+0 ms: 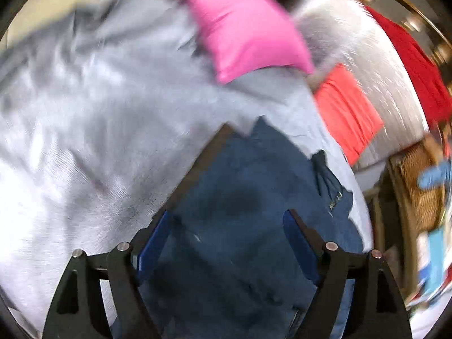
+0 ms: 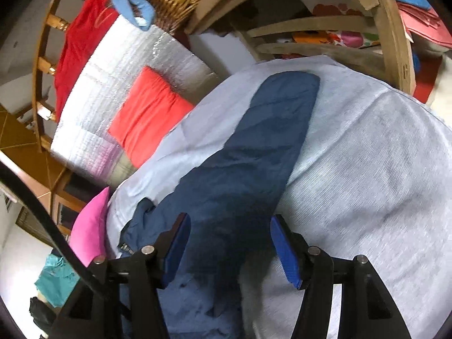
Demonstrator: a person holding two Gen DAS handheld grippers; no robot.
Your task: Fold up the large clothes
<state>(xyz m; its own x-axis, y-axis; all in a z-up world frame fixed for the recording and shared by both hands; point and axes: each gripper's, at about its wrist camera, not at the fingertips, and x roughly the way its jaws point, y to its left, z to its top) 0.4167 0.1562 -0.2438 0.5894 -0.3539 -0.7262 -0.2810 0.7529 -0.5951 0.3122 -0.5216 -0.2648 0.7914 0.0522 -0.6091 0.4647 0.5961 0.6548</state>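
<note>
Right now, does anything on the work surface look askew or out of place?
The dark blue garment lies diagonally across the pale cloth, one end bunched and crumpled near the pink cushion, not flat. Both the left hand-held gripper and right hand-held gripper hang open over it. Nothing looks spilled or damaged.

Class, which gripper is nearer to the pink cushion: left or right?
Probably left. The left gripper faces the pink cushion, which looms large ahead beyond the navy garment. For the right gripper, the cushion sits small off to its left.
</note>
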